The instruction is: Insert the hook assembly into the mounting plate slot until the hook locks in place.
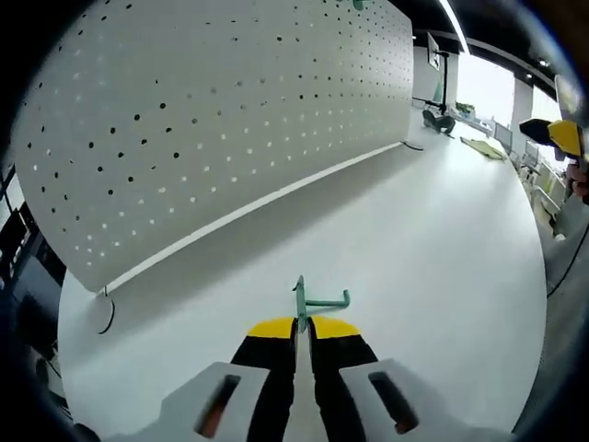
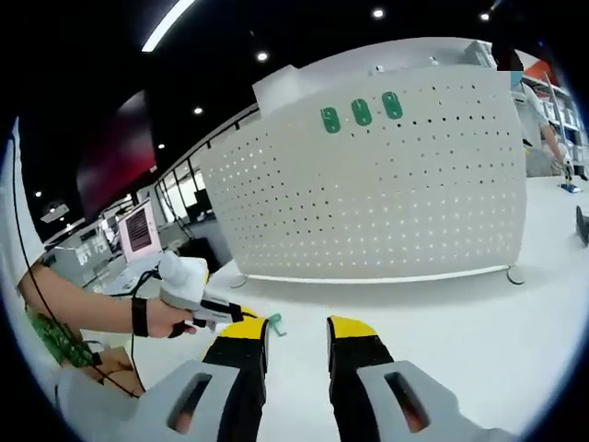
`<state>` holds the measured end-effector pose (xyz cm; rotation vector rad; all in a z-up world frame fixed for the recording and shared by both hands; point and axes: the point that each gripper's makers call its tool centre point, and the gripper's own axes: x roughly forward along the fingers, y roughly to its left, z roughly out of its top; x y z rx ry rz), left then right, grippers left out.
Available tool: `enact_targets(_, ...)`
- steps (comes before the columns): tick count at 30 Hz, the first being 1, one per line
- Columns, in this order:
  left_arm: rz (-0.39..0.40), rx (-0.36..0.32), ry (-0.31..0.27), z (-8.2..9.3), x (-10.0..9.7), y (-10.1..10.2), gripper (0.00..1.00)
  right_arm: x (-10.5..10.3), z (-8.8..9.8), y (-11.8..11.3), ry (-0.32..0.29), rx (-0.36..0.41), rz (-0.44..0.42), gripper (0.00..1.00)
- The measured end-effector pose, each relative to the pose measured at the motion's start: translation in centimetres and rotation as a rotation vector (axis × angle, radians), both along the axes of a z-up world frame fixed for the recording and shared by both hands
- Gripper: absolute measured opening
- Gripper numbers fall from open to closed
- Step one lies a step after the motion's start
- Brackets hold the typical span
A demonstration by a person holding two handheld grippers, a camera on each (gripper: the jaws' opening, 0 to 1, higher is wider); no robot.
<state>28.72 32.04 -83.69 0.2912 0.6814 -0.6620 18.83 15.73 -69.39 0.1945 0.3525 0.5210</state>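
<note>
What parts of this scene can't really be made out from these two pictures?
- Green hook, left gripper view: its lower plate is pinched and hidden between the left gripper's yellow tips.
- Same hook, right gripper view: small, mostly hidden behind the right gripper's tip.
- Three green mounting plates on the pegboard: too small to show their slots.

A long white tabletop (image 1: 433,230) runs toward bright windows (image 1: 488,87) at the far end of an open room, where a dark ceiling (image 2: 304,28) carries round spotlights and a strip light (image 2: 167,24), with a lit screen (image 2: 138,230) and desks at the side.
</note>
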Motion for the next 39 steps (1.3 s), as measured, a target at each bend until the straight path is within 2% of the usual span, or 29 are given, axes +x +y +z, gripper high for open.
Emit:
enact_targets(11, 0.016, -0.015, 0.012, -0.3, 0.2, -0.4, 0.02, -0.1, -0.2, -0.1, 0.012, 0.004, -0.007, 0.24)
enact_targets(13, 0.01, -0.039, 0.029, -0.2, 0.0, -0.7, 0.02, -0.1, -0.2, -0.1, 0.013, 0.001, -0.007, 0.24)
enact_targets(14, 0.035, -0.086, 0.061, -0.2, -0.2, -0.9, 0.02, -0.1, -0.3, -0.1, 0.014, 0.0, -0.008, 0.24)
enact_targets(15, 0.032, -0.101, 0.067, -0.1, -0.2, -1.0, 0.02, -0.1, -0.3, -0.1, 0.015, 0.0, -0.009, 0.24)
enact_targets(23, 0.04, -0.155, 0.078, 0.8, -0.6, -1.3, 0.02, -0.1, 0.0, 0.1, 0.012, 0.005, -0.002, 0.24)
enact_targets(28, 0.059, -0.218, 0.095, 1.8, -1.1, -1.7, 0.01, -0.3, 0.2, 0.3, 0.008, 0.004, 0.007, 0.23)
enact_targets(39, 0.081, -0.334, 0.069, 5.0, -2.3, -2.4, 0.01, -0.5, 1.1, 0.8, -0.007, 0.009, 0.038, 0.23)
